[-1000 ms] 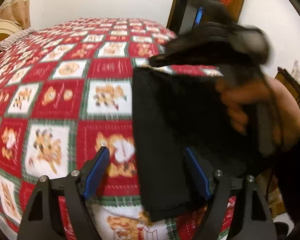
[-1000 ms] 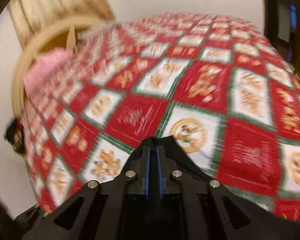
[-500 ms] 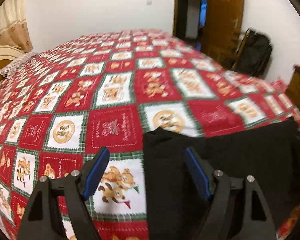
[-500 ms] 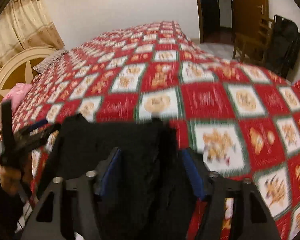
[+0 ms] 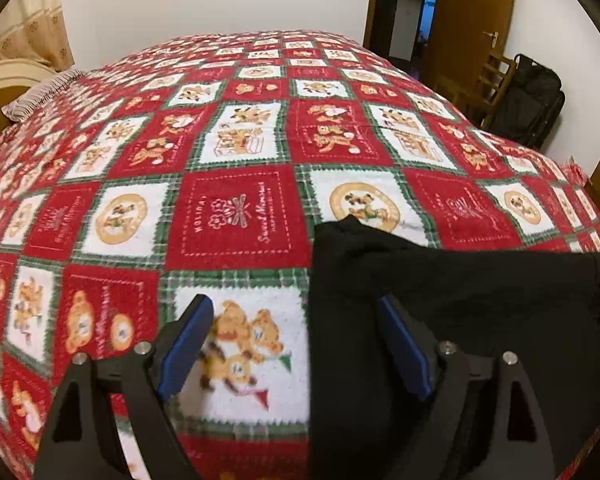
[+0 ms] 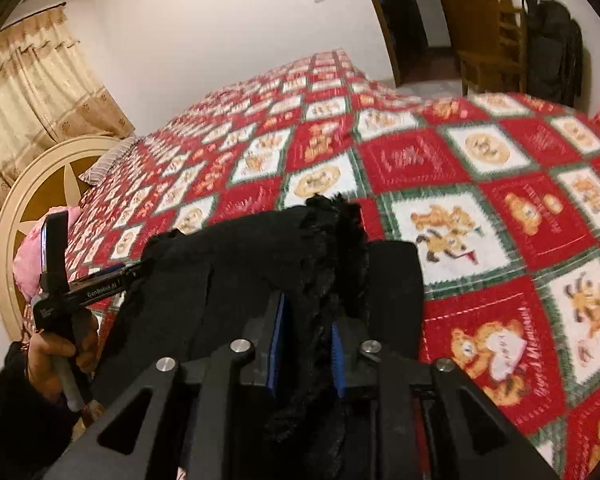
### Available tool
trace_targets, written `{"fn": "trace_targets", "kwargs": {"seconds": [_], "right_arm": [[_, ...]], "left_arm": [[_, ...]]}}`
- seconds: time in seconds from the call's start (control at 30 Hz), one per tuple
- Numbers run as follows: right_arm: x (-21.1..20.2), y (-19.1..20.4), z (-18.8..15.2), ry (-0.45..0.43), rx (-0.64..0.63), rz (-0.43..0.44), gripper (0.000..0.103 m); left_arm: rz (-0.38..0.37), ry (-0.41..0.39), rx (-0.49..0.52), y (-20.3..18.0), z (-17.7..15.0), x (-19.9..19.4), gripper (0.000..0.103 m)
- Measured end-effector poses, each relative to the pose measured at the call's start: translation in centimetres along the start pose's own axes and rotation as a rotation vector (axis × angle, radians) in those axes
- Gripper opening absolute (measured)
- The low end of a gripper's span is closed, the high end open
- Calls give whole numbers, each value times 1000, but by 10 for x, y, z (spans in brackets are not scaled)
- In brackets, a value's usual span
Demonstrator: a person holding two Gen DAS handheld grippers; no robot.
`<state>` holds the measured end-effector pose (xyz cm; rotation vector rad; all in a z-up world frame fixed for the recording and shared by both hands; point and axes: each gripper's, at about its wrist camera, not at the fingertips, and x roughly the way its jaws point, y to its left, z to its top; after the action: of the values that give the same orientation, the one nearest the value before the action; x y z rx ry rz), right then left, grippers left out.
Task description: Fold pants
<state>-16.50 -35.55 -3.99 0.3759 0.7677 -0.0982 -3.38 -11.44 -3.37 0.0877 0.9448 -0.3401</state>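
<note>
Black pants [image 5: 460, 300] lie on the near part of the bed, their left edge running up between my left gripper's fingers. My left gripper [image 5: 294, 344] is wide and its jaws are opening; the pads do not press the cloth. In the right wrist view a fuzzy fold of the pants [image 6: 332, 248] stands between the blue pads of my right gripper [image 6: 307, 340], whose jaws are closing onto it. The left gripper [image 6: 140, 268] shows there too, at the pants' far left edge, held by a hand [image 6: 52, 356].
A red, white and green patchwork blanket [image 5: 236, 212] covers the bed. A round headboard [image 6: 32, 188], a pink pillow [image 6: 28, 256] and a striped pillow [image 5: 40, 92] lie at the left. A wooden chair [image 5: 488, 80] and black bag [image 5: 532, 100] stand by the door.
The right gripper swung from bare blanket over to the pants, opened, then narrowed around a fold. In the left view the pants dropped flat and the hand left the picture.
</note>
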Motion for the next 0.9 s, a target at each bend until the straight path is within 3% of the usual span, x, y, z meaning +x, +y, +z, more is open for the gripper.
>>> {"fn": "trace_targets", "kwargs": {"seconds": [0.03,0.1,0.13,0.17,0.3,0.33,0.43,0.63,0.9], "right_arm": [[-9,4,-1,-23,-10,-4,23],[-30,18,-7,-76,-74,-30,40],[-37,24,-11,-91,-105,-38,55],[-42,33,-17,-102,-149,-59,57],[-37,58,-35,-67,-292,-121,56],[-29,61,-40,-38,-318,-174,56],[-13,53,-51,40,-281,-180,52],[-17,58,-71,34,-331,-244,52],[-23,69,-91,17,-439,-316,52]], "left_arm": [[8,1,9,-1,-1,-4,87],[12,-4,25,-4,-3,-13,87],[14,-14,35,-6,-6,-20,87],[19,-27,50,-10,-10,-25,87],[76,-43,93,-21,-25,-34,87],[83,-41,96,-23,-29,-35,87],[87,-26,112,-26,-39,-34,87],[115,-45,151,-36,-65,-44,87],[176,-129,229,-46,-95,-59,87]]}}
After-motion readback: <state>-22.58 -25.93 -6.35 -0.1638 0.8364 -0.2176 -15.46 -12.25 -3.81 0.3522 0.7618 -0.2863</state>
